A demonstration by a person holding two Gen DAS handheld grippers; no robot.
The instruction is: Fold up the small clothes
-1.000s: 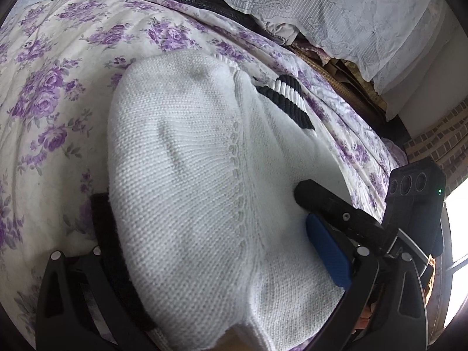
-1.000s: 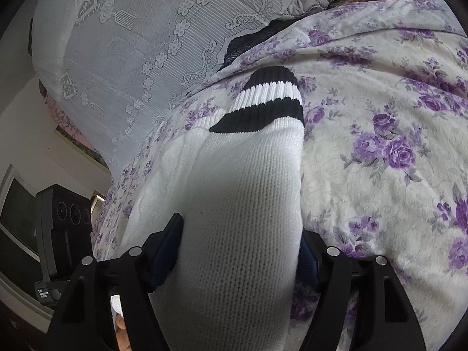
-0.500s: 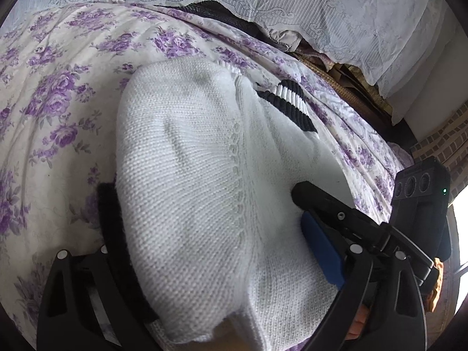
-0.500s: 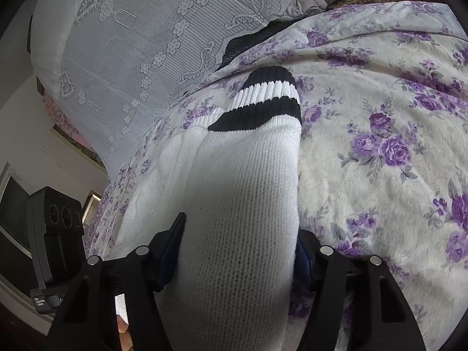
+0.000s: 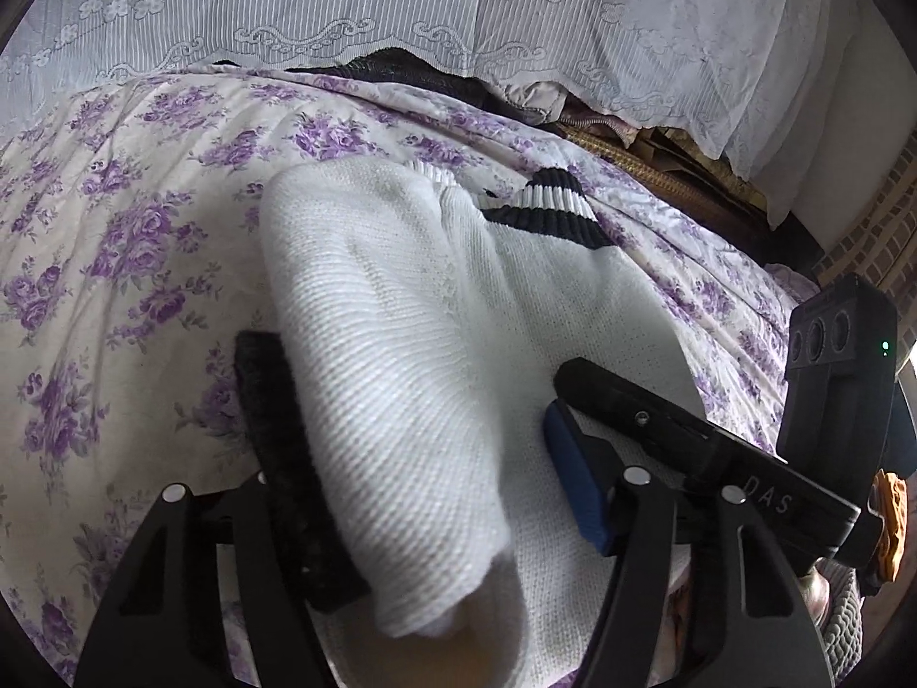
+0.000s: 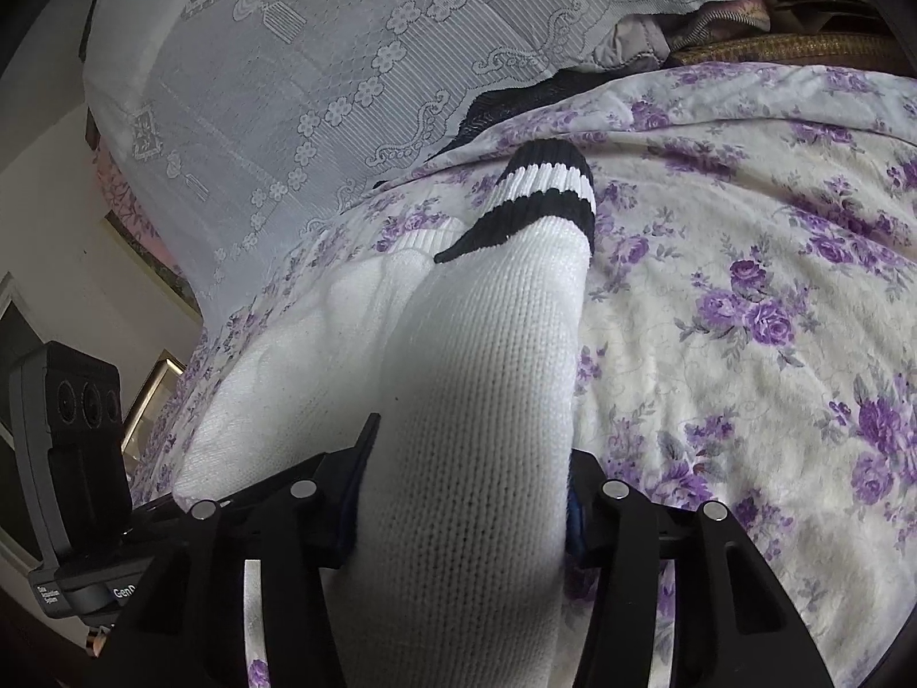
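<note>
Lace curtain [image 5: 401,17] hangs behind a bed spread with a purple-flowered sheet [image 5: 114,241], and the white knit sweater [image 5: 390,344] lies on it, its long axis running away from both cameras toward the far edge of the bed. A black-and-white striped cuff [image 6: 544,195] marks the sleeve's far end. The left gripper [image 5: 412,430] straddles a bunched fold of the body; its jaws are closing with the knit between them, one dark finger against the cloth, the blue pad [image 5: 573,487] apparently just off it. The right gripper [image 6: 464,493] straddles the sleeve at its near end, jaws closing and already touching the knit on both sides. Each hand is nearest its own part. No container is in view.
</note>
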